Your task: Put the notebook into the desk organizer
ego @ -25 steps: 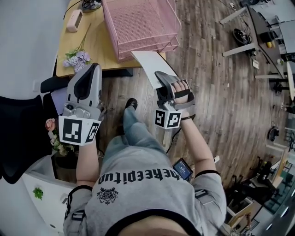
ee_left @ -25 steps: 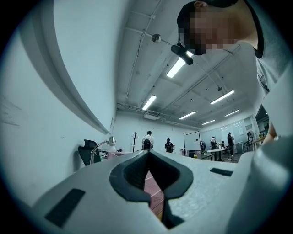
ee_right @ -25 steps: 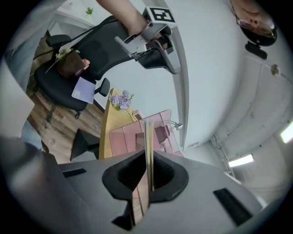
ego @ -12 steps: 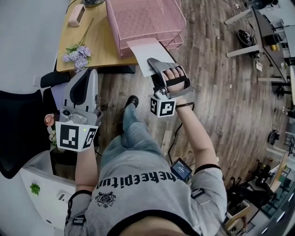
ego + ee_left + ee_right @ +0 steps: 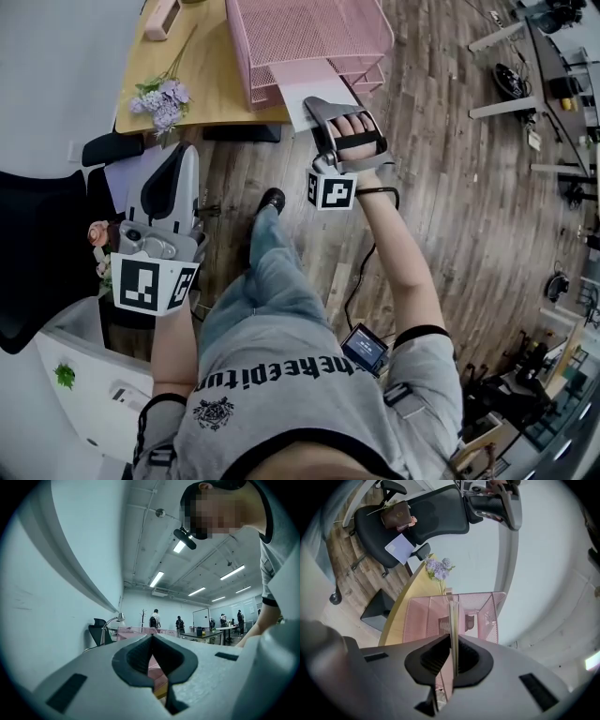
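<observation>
Notebook (image 5: 295, 94): a thin white book clamped edge-on between the fingers of the right gripper (image 5: 451, 653), its far edge at the mouth of a lower tier of the desk organizer (image 5: 309, 28), the near part hanging out past the desk (image 5: 187, 56) edge. Stage, as judged: insertion begun but not finished; the notebook has yet to slide fully in and be let go. Desk organizer: a pink wire-mesh stack of trays. The top tray shows only bare mesh; dark shapes seen through the mesh in the right gripper view cannot be identified. Left gripper (image 5: 151, 654): fingers together with nothing between them, held low and well apart from the desk. Purple flowers (image 5: 161, 97) lie on the desk beside the organizer.
</observation>
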Demonstrator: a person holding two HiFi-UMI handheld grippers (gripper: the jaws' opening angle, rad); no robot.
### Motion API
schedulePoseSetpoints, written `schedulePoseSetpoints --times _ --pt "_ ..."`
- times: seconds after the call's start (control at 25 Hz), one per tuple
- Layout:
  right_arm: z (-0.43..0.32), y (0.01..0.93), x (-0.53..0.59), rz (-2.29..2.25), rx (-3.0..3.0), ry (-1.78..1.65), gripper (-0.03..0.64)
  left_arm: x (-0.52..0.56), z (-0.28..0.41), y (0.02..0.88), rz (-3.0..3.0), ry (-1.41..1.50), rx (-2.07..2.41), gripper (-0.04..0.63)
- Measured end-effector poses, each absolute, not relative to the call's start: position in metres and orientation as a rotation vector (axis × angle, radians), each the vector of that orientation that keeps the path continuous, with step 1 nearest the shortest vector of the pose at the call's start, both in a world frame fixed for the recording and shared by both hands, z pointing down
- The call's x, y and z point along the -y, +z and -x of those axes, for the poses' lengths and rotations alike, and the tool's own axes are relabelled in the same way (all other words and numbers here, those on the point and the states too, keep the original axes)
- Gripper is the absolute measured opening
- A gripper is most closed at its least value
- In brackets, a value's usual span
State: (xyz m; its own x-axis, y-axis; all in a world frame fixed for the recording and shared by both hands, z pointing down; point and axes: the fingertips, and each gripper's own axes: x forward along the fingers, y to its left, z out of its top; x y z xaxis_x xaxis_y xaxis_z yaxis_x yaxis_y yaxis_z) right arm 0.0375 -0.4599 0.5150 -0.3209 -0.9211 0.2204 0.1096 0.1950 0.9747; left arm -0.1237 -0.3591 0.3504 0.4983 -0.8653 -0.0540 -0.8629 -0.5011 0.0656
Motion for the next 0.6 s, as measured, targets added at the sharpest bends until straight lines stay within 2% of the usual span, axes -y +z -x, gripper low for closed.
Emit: schedulePoseSetpoints --times 0.6 --pt "-0.033 0.577 0.493 -0.754 1.533 -1.150 0.012 0.351 0.124 0.383 -2.677 -0.020 1.536 0.003"
